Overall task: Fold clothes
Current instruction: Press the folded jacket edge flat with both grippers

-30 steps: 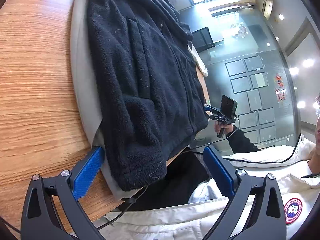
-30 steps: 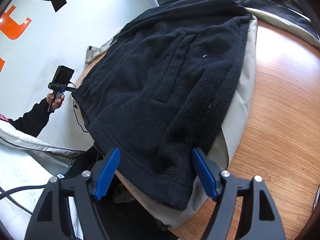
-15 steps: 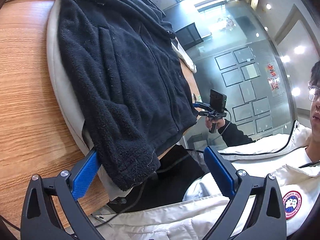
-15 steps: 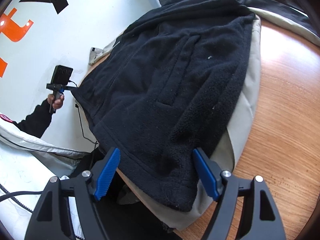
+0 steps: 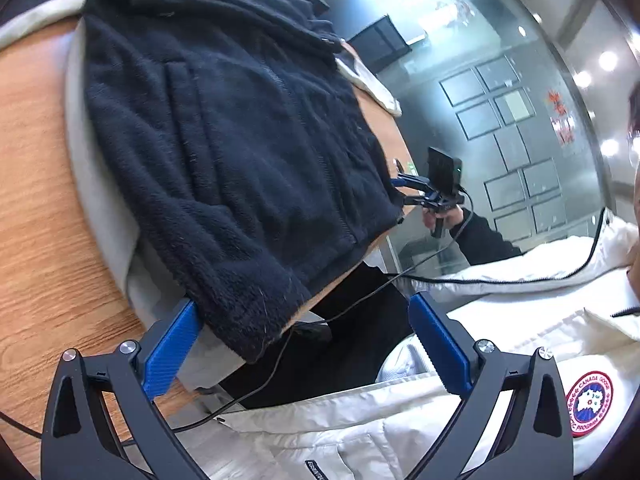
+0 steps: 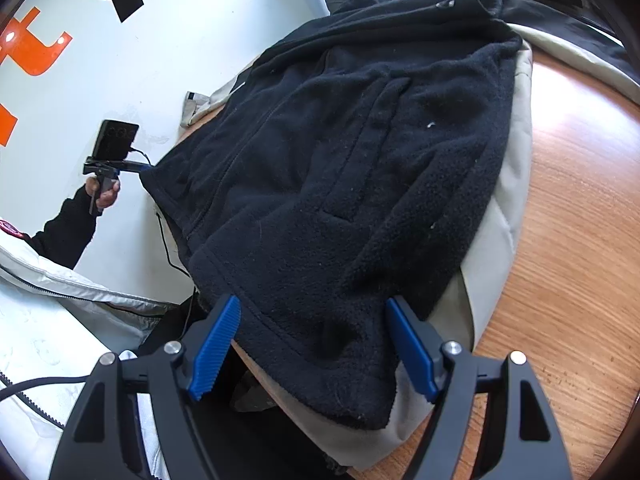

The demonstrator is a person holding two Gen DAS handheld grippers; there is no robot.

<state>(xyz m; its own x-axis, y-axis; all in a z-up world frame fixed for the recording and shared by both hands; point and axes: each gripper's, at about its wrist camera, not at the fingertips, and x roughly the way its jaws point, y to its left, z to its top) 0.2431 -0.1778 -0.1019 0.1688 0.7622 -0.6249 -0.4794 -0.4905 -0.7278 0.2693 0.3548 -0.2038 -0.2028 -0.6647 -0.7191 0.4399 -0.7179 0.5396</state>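
Note:
A dark navy fleece jacket lies zipped on a pale grey garment on a wooden table; its hem hangs over the near table edge. My left gripper is open, its blue pads either side of one hem corner. My right gripper is open, straddling the other hem corner of the fleece. The right gripper also shows in the left wrist view at the hem, and the left gripper in the right wrist view.
The wooden table extends left of the clothes, and right of them in the right wrist view. The person's white padded jacket and a black cable are close below the table edge. Glass wall behind.
Both grippers have moved closer to the fleece hem, still open. The left gripper's view has swung so the hem corner now lies between its pads.

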